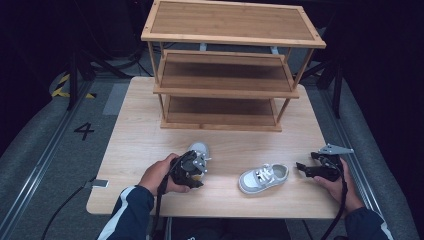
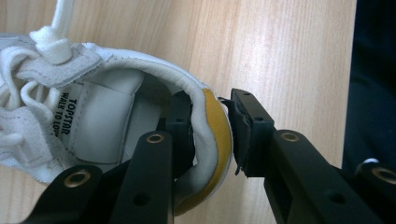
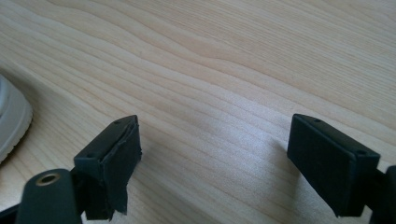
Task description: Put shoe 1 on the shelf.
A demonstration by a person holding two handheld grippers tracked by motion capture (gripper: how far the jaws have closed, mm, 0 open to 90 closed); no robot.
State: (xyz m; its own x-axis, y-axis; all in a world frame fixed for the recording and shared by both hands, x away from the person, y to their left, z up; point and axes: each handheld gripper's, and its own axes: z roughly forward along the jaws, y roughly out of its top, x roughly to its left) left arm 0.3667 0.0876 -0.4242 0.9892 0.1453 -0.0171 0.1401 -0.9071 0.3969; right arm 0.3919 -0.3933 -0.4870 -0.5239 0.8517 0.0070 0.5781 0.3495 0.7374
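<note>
Two kid-size white lace-up sneakers are what I'm working with, but biggest first: the three-tier bamboo shoe rack sits at the back of the pale wooden table, every shelf bare. In front of it, left of centre, is the white sneaker with the mustard-yellow heel lining, and my left gripper has one jaw down inside the collar and the other outside the heel, pinching the heel wall between them. The second white sneaker lies near the front edge, just left of my right gripper, whose jaws are spread wide over bare wood with nothing between them; only a sliver of that shoe's sole creeps into the right gripper view. My guess on handling: these are light and soft, the padded collar will squash under the pads, so the stiffer heel counter is the sensible place to grab, and the shoe may droop toe-down when lifted. Hard to read: the toe of the held shoe is cut off in the left gripper view, my hand covers most of it from above, and I can't tell how firmly the outer pad is pressing.
</note>
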